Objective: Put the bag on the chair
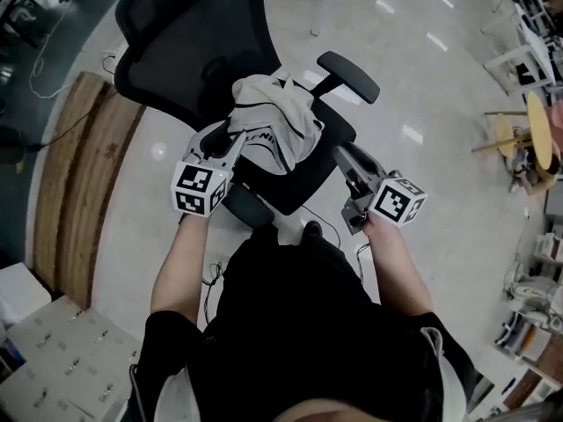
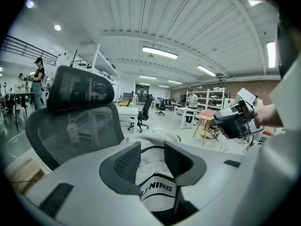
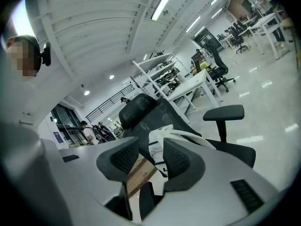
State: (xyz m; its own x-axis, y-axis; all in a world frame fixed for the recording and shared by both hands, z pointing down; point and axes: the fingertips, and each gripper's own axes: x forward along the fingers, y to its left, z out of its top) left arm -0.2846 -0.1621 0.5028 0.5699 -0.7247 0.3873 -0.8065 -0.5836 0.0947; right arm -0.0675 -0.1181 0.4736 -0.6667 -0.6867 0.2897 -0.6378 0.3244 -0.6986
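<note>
— Where is the bag?
— The white bag [image 1: 274, 123], crumpled and edged with dark trim, lies on the seat of a black mesh office chair [image 1: 176, 33], in front of the backrest. One padded armrest [image 1: 349, 76] juts out just beside it

— What are the two grippers doing?
— The left gripper [image 1: 230, 137] points at the bag's near edge. Its jaws stand apart, and white fabric with dark lettering shows in the gap, but the pads do not press on it. The right gripper [image 1: 341, 153] hovers near the seat's other side, apart from the bag, with its jaws spread wide and nothing between them

— Who holds them?
— A person in a dark top, seen from above
</note>
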